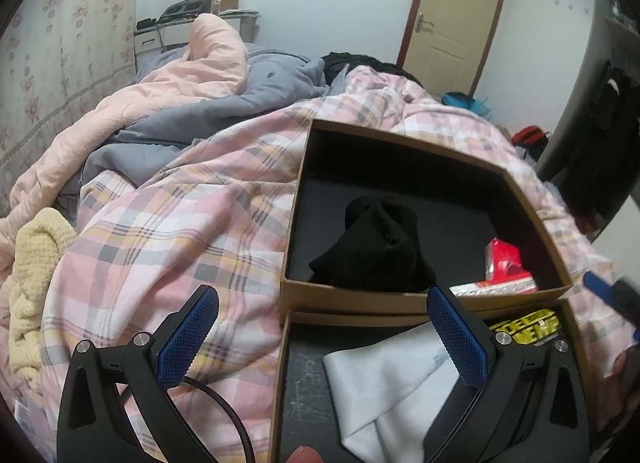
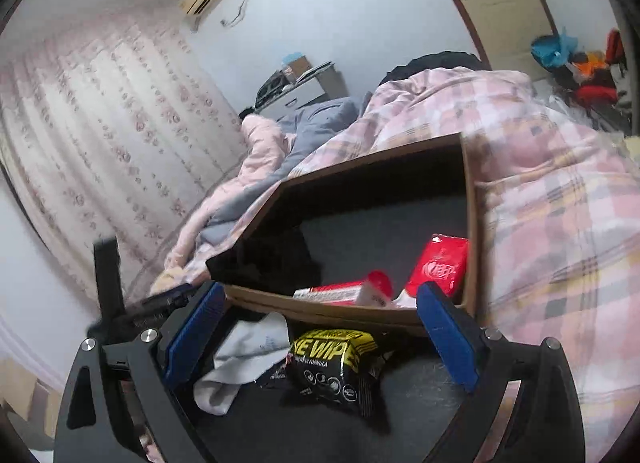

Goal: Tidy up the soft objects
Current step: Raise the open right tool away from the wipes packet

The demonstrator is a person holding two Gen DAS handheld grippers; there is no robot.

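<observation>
Bed quilt (image 1: 168, 223) under both boxes, so keep your lift straight, don't nudge cardboard. Far box (image 1: 400, 143) holds black sock (image 1: 376, 247); near box (image 2: 256, 299) holds white cloth (image 2: 244, 359), wipes pack (image 2: 336, 363). Your right gripper (image 2: 320, 327) spread wide, empty, pack just below between pads. Left gripper (image 1: 320, 339) spread, empty, cloth beneath. Cream knit (image 1: 32, 263) lies far left, still unsorted.

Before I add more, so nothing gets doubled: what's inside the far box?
Far box: a black sock and red packets. Whatever lies under the sock is hidden.
</observation>
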